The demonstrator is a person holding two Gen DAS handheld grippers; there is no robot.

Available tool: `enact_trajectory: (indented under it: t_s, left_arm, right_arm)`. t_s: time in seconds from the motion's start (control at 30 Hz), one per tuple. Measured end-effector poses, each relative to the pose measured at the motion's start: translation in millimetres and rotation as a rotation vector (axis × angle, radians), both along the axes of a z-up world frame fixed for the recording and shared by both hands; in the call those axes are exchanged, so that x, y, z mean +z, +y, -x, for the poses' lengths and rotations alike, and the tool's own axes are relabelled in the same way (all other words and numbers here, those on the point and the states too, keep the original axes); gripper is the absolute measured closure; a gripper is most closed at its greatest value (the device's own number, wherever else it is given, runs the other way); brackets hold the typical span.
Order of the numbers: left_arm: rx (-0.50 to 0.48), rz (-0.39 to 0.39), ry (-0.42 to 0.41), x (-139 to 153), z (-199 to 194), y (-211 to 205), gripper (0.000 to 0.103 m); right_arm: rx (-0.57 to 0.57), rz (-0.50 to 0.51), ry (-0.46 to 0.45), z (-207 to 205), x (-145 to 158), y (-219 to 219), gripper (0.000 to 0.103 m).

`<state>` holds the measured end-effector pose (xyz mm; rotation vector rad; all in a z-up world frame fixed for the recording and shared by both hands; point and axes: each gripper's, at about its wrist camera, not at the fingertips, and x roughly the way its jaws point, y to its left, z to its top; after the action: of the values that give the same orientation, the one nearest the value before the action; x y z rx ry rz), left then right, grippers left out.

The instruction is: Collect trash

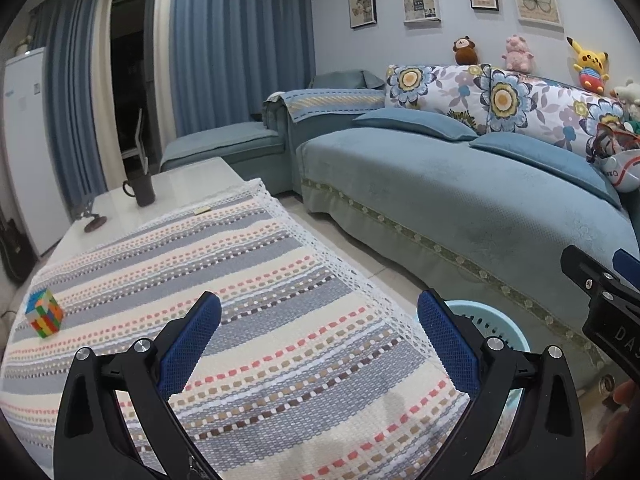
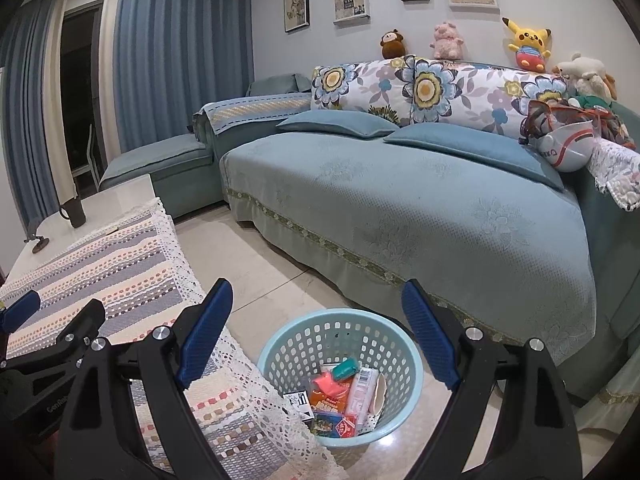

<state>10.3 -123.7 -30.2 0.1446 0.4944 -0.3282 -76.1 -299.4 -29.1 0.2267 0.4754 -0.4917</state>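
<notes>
I see the sofa (image 2: 400,208) filling the far side of the room, its blue-green cover hanging to the floor, with two blue cushions lying on the seat and flowered pillows along the back. Plush toys sit on top of the backrest, under framed pictures on the wall. Nearer to me is the table (image 1: 132,204), most of it under a striped cloth (image 1: 260,320) with a lace edge; the far end is bare and white. On that bare part stands a dark mug (image 1: 142,190). A cube (image 1: 44,312) of many colours sits on the cloth near its left edge.

On the floor between table and sofa stands my light blue basket (image 2: 340,376), just beside the hanging lace. The trash (image 2: 344,400) lies inside it: several packets and wrappers in orange, pink, teal and blue, piled at the bottom.

My left gripper (image 1: 318,340) hangs over the cloth with its blue pads spread wide and nothing between them. My right gripper (image 2: 320,332) sits above the basket, fingers likewise spread apart and empty; the basket shows in the gap between them. In the right wrist view I catch part of the left gripper at the left edge, over the cloth.
</notes>
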Motion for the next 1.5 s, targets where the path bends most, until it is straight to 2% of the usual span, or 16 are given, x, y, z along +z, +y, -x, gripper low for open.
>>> enact_trajectory:
  t_s: [0.37,1.5]
  left_arm:
    - [0.002,-0.001,0.006,-1.8,-2.7,0.7,0.007]
    - [0.015,-0.010,0.032,-6.0,-3.3,-6.1,0.008]
  right_arm:
    - [0.011,0.029,-0.003,-1.1,2.9,8.4,0.021]
    - [0.019,-0.011,0.018,-5.7,-3.6,2.3,0.019]
